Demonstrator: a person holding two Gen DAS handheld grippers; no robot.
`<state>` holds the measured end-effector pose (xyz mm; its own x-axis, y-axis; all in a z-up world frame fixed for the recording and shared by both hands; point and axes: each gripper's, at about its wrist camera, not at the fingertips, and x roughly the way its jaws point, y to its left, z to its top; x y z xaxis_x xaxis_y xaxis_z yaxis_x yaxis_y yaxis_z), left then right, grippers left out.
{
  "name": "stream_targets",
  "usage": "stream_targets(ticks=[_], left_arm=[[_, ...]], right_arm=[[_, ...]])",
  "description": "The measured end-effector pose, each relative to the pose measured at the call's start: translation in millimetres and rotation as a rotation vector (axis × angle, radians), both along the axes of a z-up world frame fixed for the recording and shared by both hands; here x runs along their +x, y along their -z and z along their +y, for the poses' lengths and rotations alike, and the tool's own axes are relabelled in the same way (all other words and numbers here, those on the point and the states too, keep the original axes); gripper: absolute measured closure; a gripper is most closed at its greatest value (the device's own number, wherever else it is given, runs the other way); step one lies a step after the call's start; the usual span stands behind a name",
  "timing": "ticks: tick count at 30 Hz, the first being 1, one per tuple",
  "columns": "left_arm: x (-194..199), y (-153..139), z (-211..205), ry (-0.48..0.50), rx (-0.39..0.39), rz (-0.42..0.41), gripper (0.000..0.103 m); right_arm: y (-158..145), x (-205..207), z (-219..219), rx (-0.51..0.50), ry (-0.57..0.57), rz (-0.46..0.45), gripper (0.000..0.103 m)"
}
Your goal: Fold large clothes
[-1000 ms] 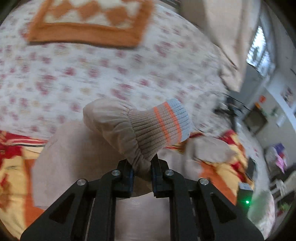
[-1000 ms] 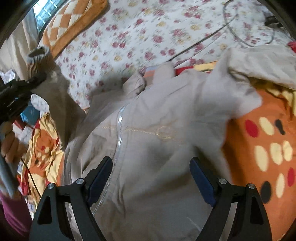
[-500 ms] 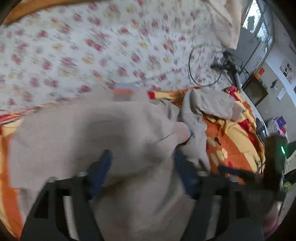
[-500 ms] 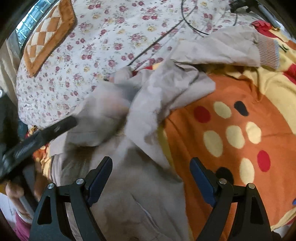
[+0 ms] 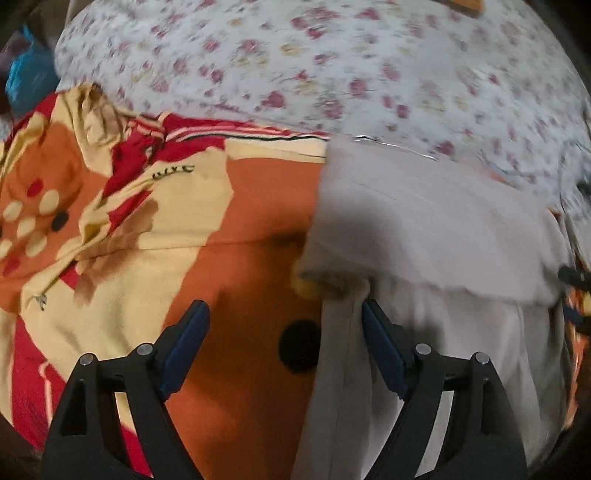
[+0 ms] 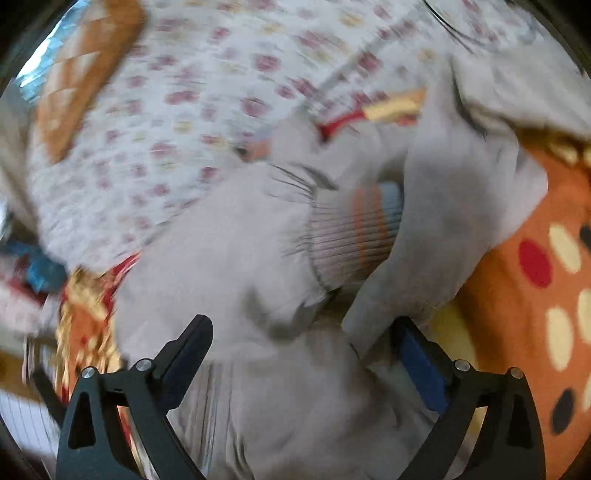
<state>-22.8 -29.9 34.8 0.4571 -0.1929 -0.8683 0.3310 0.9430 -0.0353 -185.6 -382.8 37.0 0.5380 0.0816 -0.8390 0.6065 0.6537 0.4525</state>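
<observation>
A large beige jacket (image 6: 229,266) lies spread on the bed. One sleeve is folded across its body, and the ribbed cuff (image 6: 354,229) with orange and blue stripes lies free on top. The other sleeve (image 6: 517,92) stretches away at the upper right. My right gripper (image 6: 303,350) hovers over the jacket's middle with its jaws opening; cloth lies under them but the pads press on nothing. My left gripper (image 5: 284,332) is open at the jacket's (image 5: 424,229) left side, whose hem edge hangs just inside the right finger (image 5: 380,343).
The jacket rests on an orange, red and yellow patterned blanket (image 5: 221,206) (image 6: 535,295). Beyond it is a white floral sheet (image 5: 332,66) (image 6: 177,110). An orange checked pillow (image 6: 81,74) sits at the far left, and a black cable (image 6: 454,29) crosses the sheet.
My left gripper let go of the striped cuff, opened, and swung down to the jacket's left edge. The sleeve now lies across the body. My right gripper's jaws widened.
</observation>
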Motion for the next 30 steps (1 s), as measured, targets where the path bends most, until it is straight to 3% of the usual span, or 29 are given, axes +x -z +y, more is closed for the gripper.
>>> stream_targets(ticks=[3, 6, 8, 11, 13, 15, 16, 17, 18, 21, 23, 26, 27, 28, 30], left_arm=[[11.4, 1.0, -3.6, -0.016, -0.008, -0.012, 0.02], [17.8, 1.8, -6.7, -0.035, 0.051, -0.081, 0.018], [23.2, 6.7, 0.4, -0.078, 0.054, -0.084, 0.018], [30.3, 13.5, 14.5, -0.14, -0.024, -0.023, 0.018], [28.3, 13.7, 19.7, -0.155, -0.039, -0.026, 0.018], [26.6, 13.8, 25.0, -0.166, -0.042, -0.034, 0.018], [26.4, 14.4, 27.1, -0.17, -0.043, -0.032, 0.018], [26.0, 14.8, 29.2, -0.172, -0.049, -0.026, 0.019], [25.4, 15.7, 31.3, -0.177, -0.047, -0.02, 0.019], [22.0, 15.1, 30.0, -0.163, -0.043, -0.019, 0.019], [20.1, 12.4, 27.0, -0.16, -0.037, -0.023, 0.019], [13.1, 5.9, 27.7, -0.163, -0.011, -0.033, 0.019], [8.8, 2.9, 30.6, -0.169, 0.006, -0.043, 0.019], [5.8, 0.5, 33.7, -0.175, 0.019, -0.053, 0.019], [2.4, -6.3, 43.4, -0.195, 0.03, -0.076, 0.019]], right_arm=[[-10.3, -1.5, 5.4, -0.027, 0.022, -0.001, 0.004], [-38.6, -23.5, 16.6, -0.058, 0.008, -0.081, 0.005], [-48.0, -29.8, 26.2, -0.073, -0.044, -0.11, 0.004], [-37.1, -13.0, 39.0, -0.037, -0.149, -0.107, 0.005], [-18.2, 4.4, 35.5, -0.013, -0.147, -0.079, 0.007], [10.1, 24.8, 18.0, 0.052, -0.082, -0.058, 0.019], [18.6, 30.9, 10.7, 0.072, -0.05, -0.054, 0.041], [17.1, 34.8, 2.3, 0.034, -0.013, -0.05, 0.079], [11.5, 35.6, 0.2, 0.009, -0.01, -0.05, 0.09], [-18.9, 23.3, 7.3, -0.081, -0.058, -0.167, 0.092], [-18.4, 19.5, 16.7, -0.185, -0.097, -0.12, 0.092], [17.7, 21.8, 8.7, -0.143, -0.099, -0.002, 0.083], [22.8, 17.4, 3.4, -0.101, -0.092, -0.008, 0.08], [19.3, 7.9, -3.4, -0.07, -0.074, -0.041, 0.071], [4.6, -11.8, -7.1, -0.081, -0.038, -0.057, 0.065]])
